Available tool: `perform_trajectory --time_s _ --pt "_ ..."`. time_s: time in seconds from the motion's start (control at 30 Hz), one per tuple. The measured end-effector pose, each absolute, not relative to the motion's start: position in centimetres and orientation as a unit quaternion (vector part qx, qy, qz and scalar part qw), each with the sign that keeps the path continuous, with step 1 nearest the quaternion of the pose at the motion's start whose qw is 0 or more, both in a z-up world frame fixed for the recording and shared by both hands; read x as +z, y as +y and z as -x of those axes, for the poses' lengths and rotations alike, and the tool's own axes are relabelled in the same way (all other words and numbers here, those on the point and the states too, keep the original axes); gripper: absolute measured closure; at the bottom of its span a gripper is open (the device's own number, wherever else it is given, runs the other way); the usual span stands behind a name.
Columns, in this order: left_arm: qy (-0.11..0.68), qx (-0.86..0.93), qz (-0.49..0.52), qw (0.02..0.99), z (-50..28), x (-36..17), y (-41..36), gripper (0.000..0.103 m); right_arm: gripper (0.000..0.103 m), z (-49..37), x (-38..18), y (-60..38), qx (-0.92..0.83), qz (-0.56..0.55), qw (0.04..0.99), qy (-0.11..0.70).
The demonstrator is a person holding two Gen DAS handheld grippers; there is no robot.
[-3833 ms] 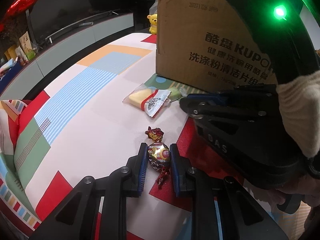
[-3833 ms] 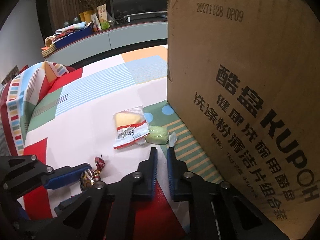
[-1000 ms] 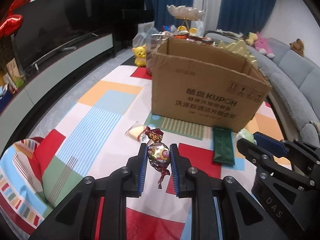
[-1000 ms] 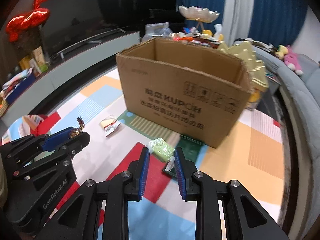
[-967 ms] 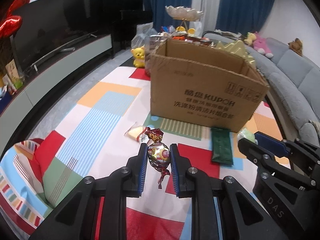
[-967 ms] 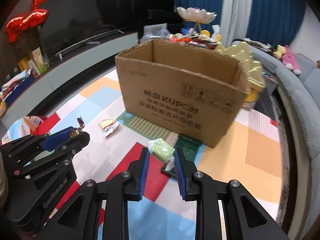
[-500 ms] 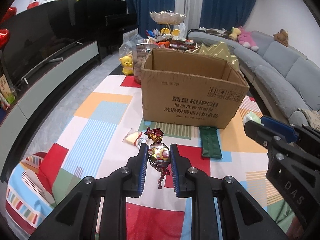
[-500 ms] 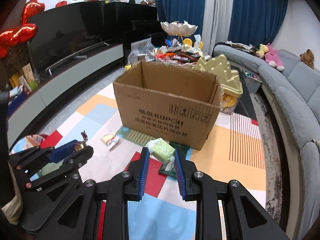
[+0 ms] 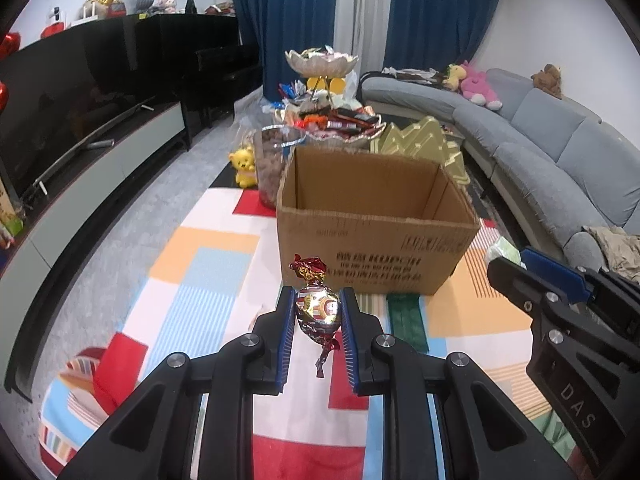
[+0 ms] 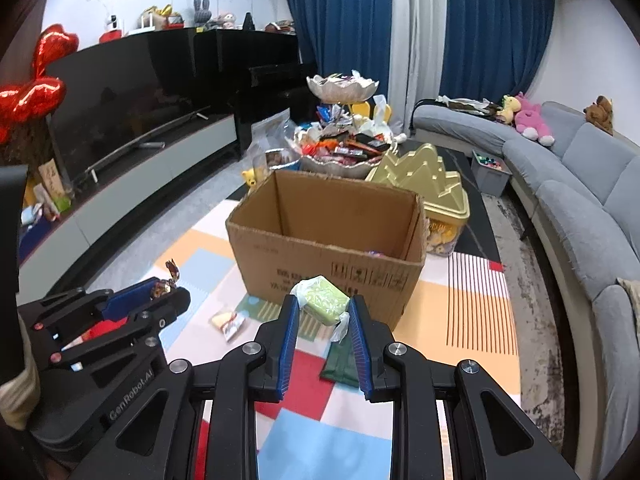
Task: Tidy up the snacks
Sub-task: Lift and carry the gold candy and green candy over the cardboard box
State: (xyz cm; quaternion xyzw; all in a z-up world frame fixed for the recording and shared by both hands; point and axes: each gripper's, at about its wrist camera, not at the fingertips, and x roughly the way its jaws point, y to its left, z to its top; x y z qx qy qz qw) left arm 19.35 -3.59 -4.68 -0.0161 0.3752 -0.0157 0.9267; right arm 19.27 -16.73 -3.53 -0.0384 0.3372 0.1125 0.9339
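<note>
Cardboard box (image 10: 326, 256) behind snack packets (image 10: 228, 322) on mat (image 10: 476, 312)

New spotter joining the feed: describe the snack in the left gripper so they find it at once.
Start at the open cardboard box on the colourful mat. In front of it, the left gripper pinches a round foil-wrapped candy. Unlike the right gripper's pale green packet, it is shiny, with twisted red ends.

Deep blue curtains (image 10: 344, 24) are hanging along the white back wall, flanking a pale sheer panel. A grey sectional sofa (image 10: 580, 184) is curving along the right, while a long black media cabinet (image 10: 168, 80) is lining the left above grey floor and a colourful patchwork mat (image 9: 208, 264).
</note>
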Motion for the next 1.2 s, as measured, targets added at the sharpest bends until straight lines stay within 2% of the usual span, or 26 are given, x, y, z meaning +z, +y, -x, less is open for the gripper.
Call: perform_trajectory --time_s 0.7,1.2 --pt "0.362 -0.052 -0.017 0.931 -28.6 -0.9 -4.7 0.08 0.076 -26.3 0.6 -17.0 0.081 0.038 0.949 0.303" --pt "0.376 -0.06 -0.025 0.924 -34.8 -1.8 -5.3 0.08 0.076 -31.7 0.0 -16.9 0.068 0.03 0.947 0.313"
